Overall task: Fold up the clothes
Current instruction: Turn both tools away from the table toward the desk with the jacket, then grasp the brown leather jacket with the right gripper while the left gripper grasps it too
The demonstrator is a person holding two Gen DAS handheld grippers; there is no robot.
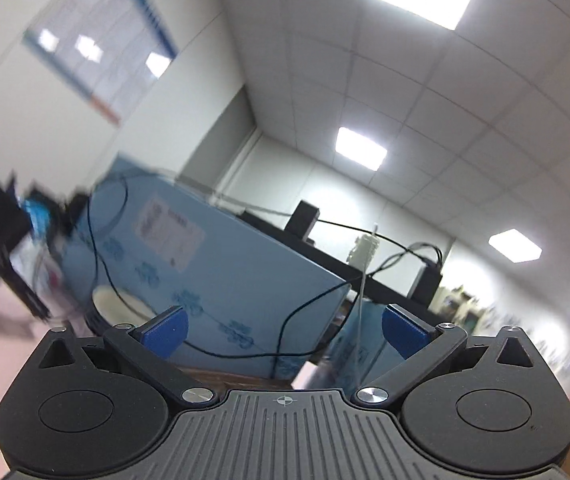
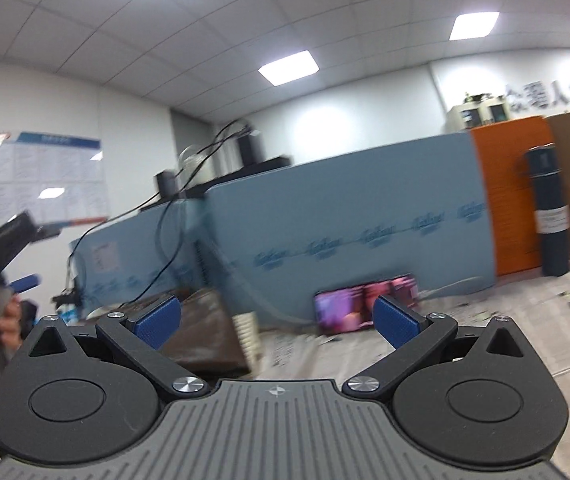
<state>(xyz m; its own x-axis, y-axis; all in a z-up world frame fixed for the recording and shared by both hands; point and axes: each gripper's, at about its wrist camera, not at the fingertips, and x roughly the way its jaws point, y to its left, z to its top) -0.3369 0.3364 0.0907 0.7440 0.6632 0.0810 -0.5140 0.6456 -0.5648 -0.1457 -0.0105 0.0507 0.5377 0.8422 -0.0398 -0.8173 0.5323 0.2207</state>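
Currently blue panels (image 2: 345,220) fill both views, both aimed high across room. Brown folded cloth (image 2: 201,332), likely your garment, lies low left of right gripper (image 2: 277,320), nearer it. Left gripper (image 1: 283,330) sees none. Both spread wide, empty.

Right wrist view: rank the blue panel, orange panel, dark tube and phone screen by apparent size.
1. Blue panel
2. Orange panel
3. Dark tube and phone screen: alike, and blur leaves it unsure.
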